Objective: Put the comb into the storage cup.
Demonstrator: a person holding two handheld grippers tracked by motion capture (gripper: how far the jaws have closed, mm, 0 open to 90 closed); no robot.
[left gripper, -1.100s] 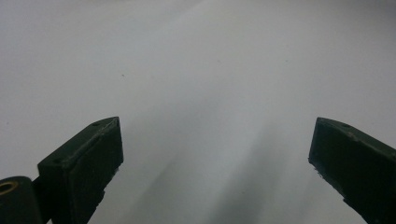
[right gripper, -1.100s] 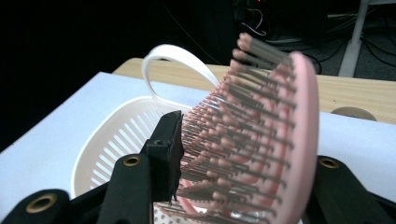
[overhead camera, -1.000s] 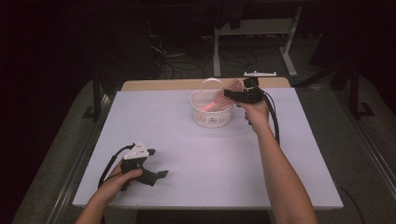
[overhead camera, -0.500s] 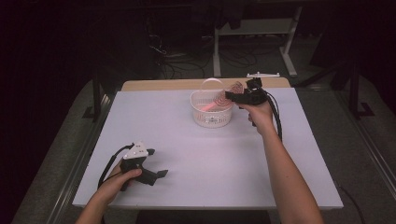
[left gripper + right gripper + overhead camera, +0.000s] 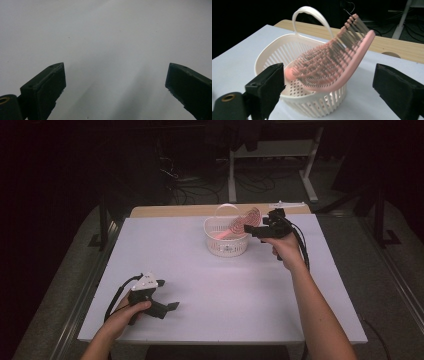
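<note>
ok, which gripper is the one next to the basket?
The right gripper, jaws open, beside the white basket holding the pink hairbrush. The left gripper sits near the table's front-left corner.

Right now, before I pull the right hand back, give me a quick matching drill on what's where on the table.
Things:
1. hairbrush
2. basket
3. left gripper
4. right gripper

States:
A. white, on the table's far side
B. open, beside the basket
C. pink, leaning on the basket's rim
D. open, over bare table near the person

Pairs: 1-C, 2-A, 3-D, 4-B
</note>
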